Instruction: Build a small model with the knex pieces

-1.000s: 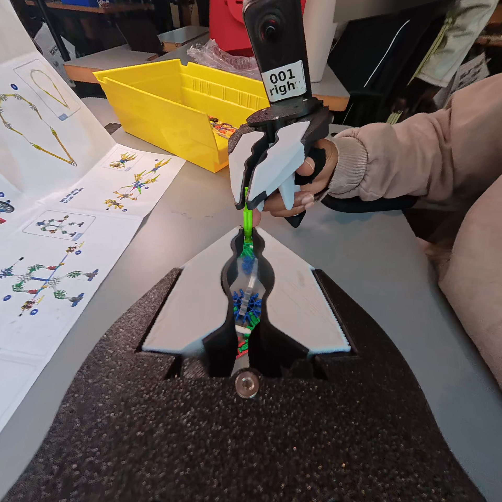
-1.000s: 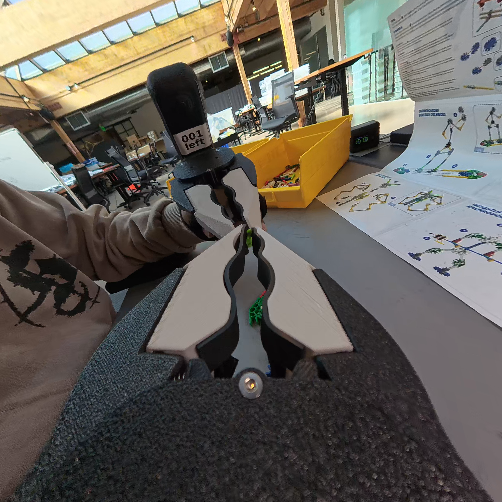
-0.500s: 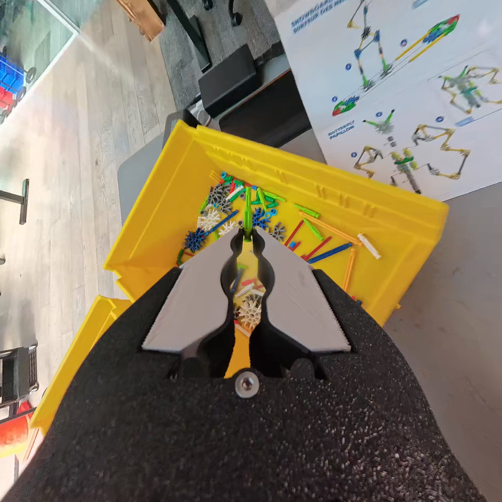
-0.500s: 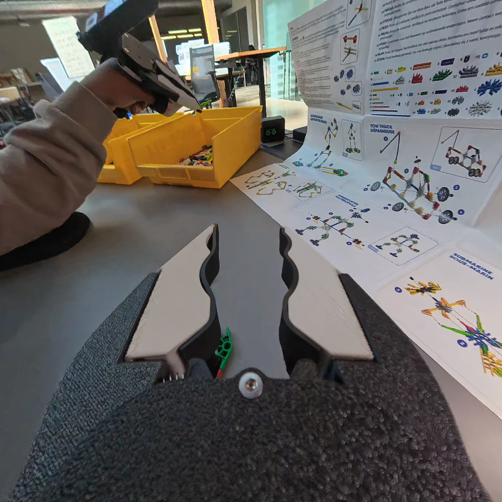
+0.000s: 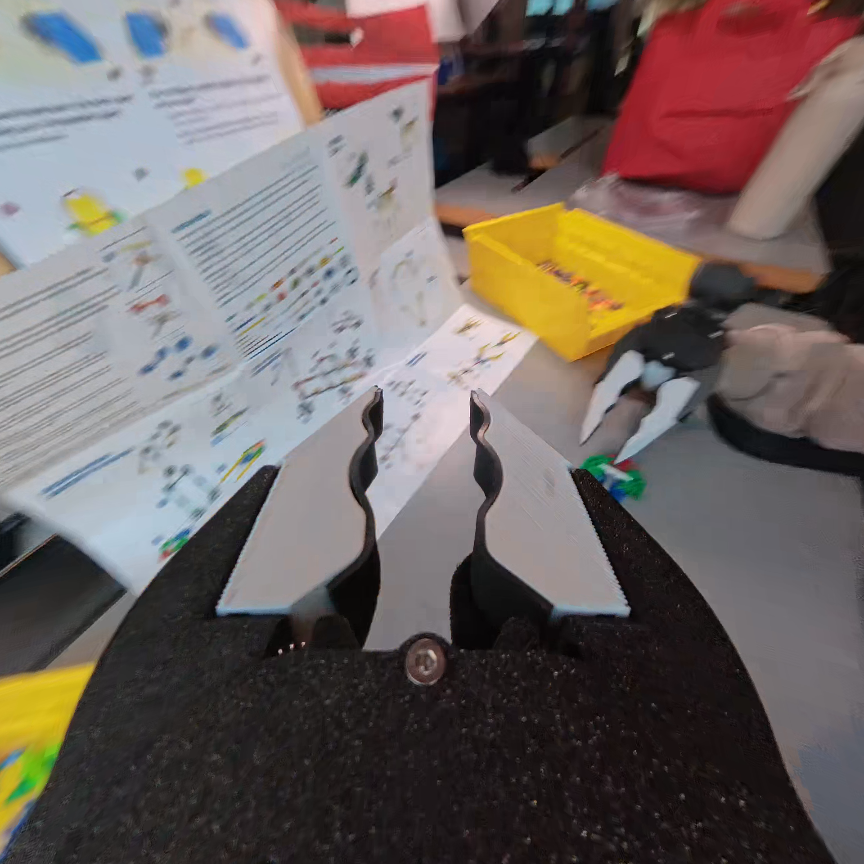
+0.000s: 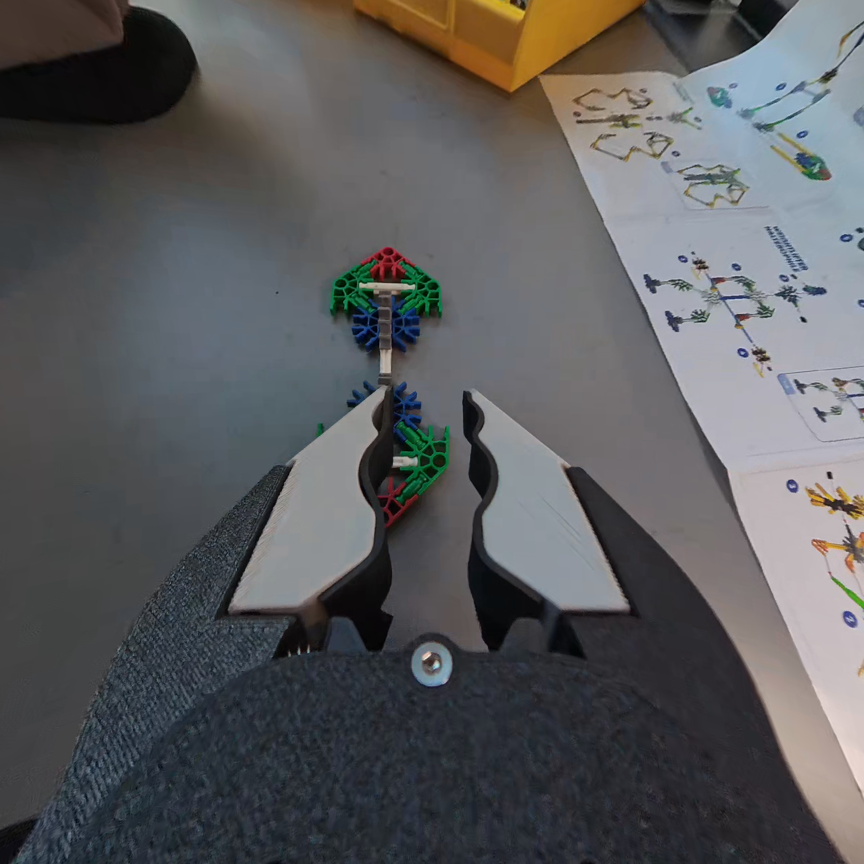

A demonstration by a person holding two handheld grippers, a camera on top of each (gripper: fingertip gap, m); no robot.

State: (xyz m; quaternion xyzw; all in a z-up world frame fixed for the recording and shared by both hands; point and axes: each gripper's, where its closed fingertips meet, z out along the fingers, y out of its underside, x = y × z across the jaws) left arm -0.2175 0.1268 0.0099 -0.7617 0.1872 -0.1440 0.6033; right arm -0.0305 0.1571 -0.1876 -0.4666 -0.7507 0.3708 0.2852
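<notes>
Your right gripper point(image 6: 425, 397) is spread wide with nothing in it, right over the near half of the toy model point(image 6: 388, 322) lying flat on the grey table point(image 6: 187, 280). Your left gripper point(image 5: 425, 399) is spread and empty too, up over the instruction sheet point(image 5: 234, 304). A yellow bin point(image 5: 551, 280) sits further back.

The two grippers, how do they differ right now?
The right gripper hangs low over the toy model on the grey table, one finger covering part of it; the left gripper is aimed at the instruction sheet, nothing between its fingers. Both are open and hold nothing.
</notes>
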